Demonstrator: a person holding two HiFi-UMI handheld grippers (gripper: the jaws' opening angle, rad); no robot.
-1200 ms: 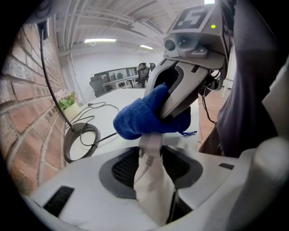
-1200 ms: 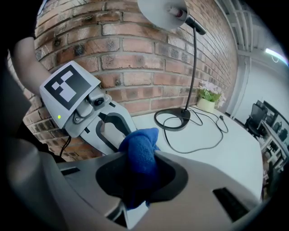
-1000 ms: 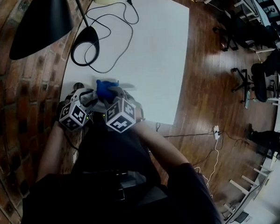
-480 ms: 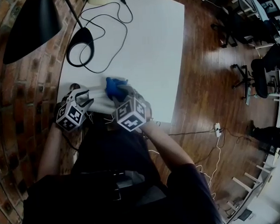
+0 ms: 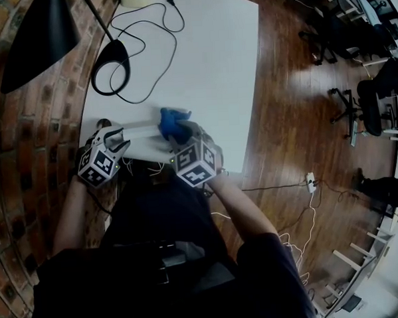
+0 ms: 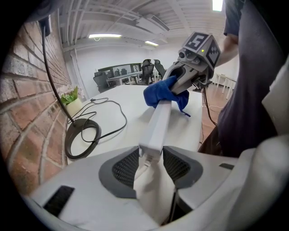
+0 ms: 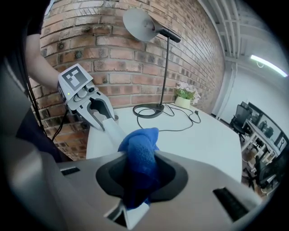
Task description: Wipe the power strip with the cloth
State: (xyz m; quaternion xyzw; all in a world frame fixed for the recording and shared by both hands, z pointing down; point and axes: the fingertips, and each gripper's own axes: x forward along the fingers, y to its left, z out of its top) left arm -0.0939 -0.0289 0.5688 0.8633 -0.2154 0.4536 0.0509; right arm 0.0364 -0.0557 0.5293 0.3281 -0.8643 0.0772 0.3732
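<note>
While the left gripper (image 6: 151,164) clamps the strip (image 6: 159,122) over the table (image 6: 135,97) edge, the right gripper (image 7: 137,173), jaws pinching the cloth (image 7: 140,144), wipes its far end; the next move is probably a stroke back along it.

left claw (image 6: 151,155), right claw (image 7: 140,168): white, grey pads (image 6: 126,168), marker cubes (image 5: 97,168) | shirt (image 5: 155,220): dark

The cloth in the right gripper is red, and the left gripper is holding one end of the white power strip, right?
Not quite. The cloth is blue, not red, and the right gripper view shows this plainly. The rest is right: the right gripper holds the cloth, and the left gripper is holding one end of the white power strip.
</note>
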